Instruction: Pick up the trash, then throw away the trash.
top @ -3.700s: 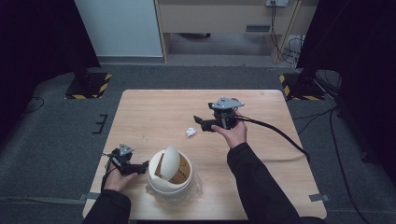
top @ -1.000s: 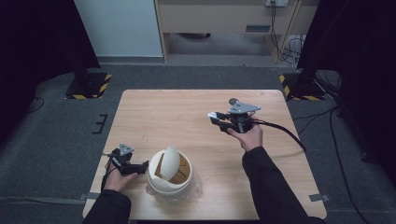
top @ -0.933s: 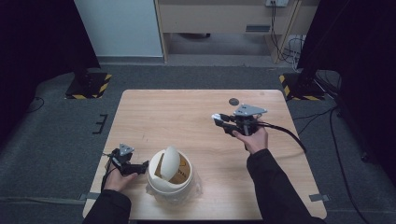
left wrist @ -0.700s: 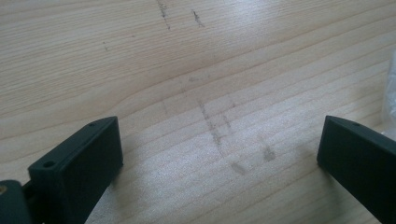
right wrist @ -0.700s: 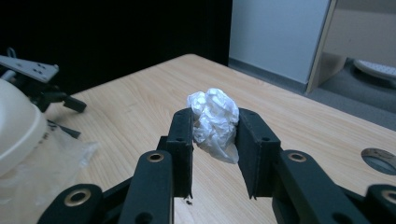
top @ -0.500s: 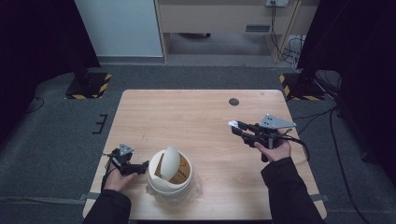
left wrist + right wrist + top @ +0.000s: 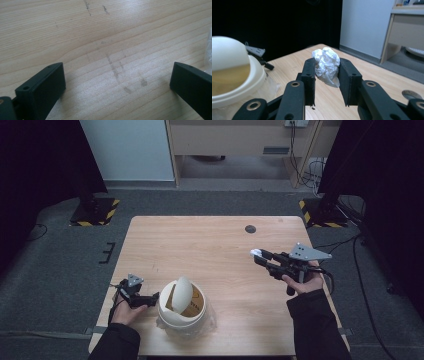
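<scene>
A: Crumpled white paper (image 7: pixel 326 65) — where is it sitting?

B: It is being pinched between the jaws of the right gripper (image 7: pixel 260 256), which is hovering above the wooden table (image 7: pixel 210 245) toward its right side, well apart from the white bin (image 7: pixel 182 312).

A: And the left gripper (image 7: pixel 150 298)?

B: It is lying low at the table's near left, just beside the bin, its jaws standing wide apart over bare wood and gripping nothing.

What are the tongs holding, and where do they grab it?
The right tongs pinch a crumpled white paper ball by its sides. The left tongs are open, holding nothing.
</scene>
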Motion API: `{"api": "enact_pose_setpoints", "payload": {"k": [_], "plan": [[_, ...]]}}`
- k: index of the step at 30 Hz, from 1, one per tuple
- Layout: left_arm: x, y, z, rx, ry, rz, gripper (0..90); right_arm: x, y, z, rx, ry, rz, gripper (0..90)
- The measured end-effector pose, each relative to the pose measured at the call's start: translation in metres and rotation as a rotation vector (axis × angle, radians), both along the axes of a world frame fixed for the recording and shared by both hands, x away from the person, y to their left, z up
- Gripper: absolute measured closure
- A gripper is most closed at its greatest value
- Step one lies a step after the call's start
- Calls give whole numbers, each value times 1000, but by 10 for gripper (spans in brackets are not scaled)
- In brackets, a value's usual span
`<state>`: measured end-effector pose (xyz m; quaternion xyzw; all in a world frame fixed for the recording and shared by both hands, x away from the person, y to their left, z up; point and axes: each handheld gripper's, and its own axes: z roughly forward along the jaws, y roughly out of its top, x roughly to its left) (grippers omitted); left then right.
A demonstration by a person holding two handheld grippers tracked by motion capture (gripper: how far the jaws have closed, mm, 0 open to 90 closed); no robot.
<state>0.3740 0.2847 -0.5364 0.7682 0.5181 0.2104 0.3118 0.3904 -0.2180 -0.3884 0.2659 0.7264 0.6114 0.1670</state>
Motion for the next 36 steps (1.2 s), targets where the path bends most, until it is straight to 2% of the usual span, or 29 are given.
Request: {"api": "enact_pose_setpoints", "payload": {"k": [1,7,12,17,24,29,36], "plan": [[0,0,0,0,0,0,0,0,0,0,0,0,0,682],[0,0,0,0,0,0,0,-9,-3,23,67,-35,28,683],[0,0,0,0,0,0,0,-13,0,30,83,-43,51,682],[0,0,0,0,0,0,0,-13,7,30,78,-35,70,682],[0,0,0,0,0,0,0,-19,30,31,56,-27,145,682],[0,0,0,0,0,0,0,-24,46,34,60,-24,196,680],[0,0,0,0,0,0,0,-28,65,34,48,-23,249,679]]}}
